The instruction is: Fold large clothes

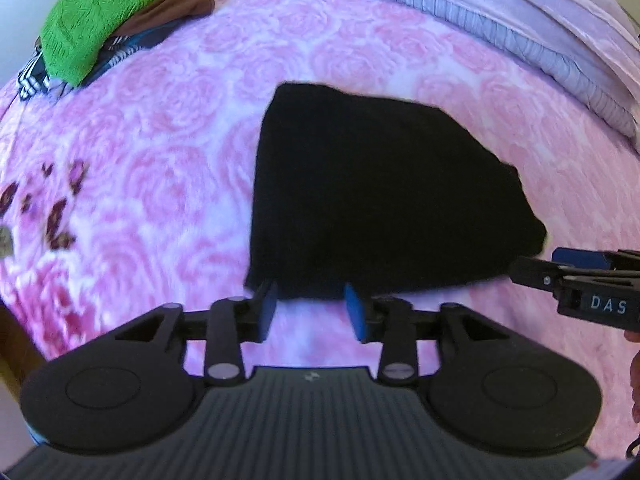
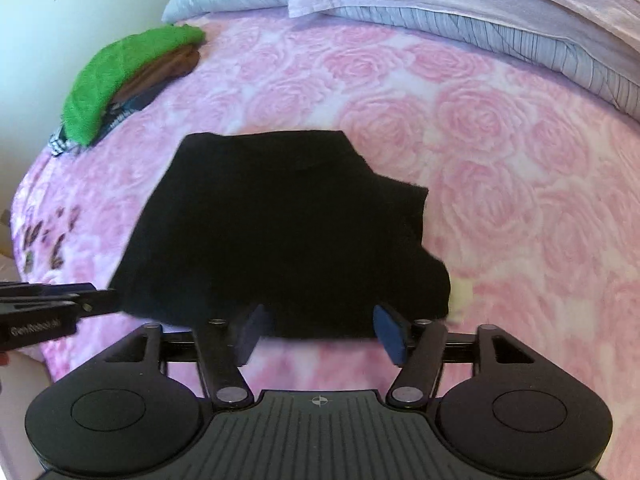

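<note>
Looking through the left wrist view first: the black garment [image 1: 372, 196] lies folded on the pink rose blanket [image 1: 168, 152], centre of frame, slightly blurred, no seams or collar readable. At 11 o'clock a clothes pile [image 1: 116, 28] with a green towel on top is cut by the frame edge; its lower layers are hard to identify. Pillows [image 1: 500, 20] run along 1 o'clock, partly cropped. At 3 o'clock the right gripper [image 1: 532, 270] enters from the side, mostly out of frame, its tip right at the garment's near corner; contact can't be judged here. Bare blanket is open at 9 o'clock and along the near edge. The left gripper [image 1: 310, 310] has its jaws partly open with only blanket between the blue pads; their tips sit at the garment's near hem, gripping nothing.

Right wrist view: same garment [image 2: 288, 232] at centre, a flap sticking out at 3 o'clock, surface detail lost in black. Pile [image 2: 120, 80] at 10 o'clock, pillows [image 2: 440, 4] across 12 to 2. Wide free blanket [image 2: 520, 184] from 2 to 4 o'clock. Left gripper [image 2: 108, 300] comes in at 9 o'clock, cropped, tip at the garment's left corner. Right gripper [image 2: 324, 330] jaws are wide open, straddling the near hem, pads not pressing on the cloth.
</note>
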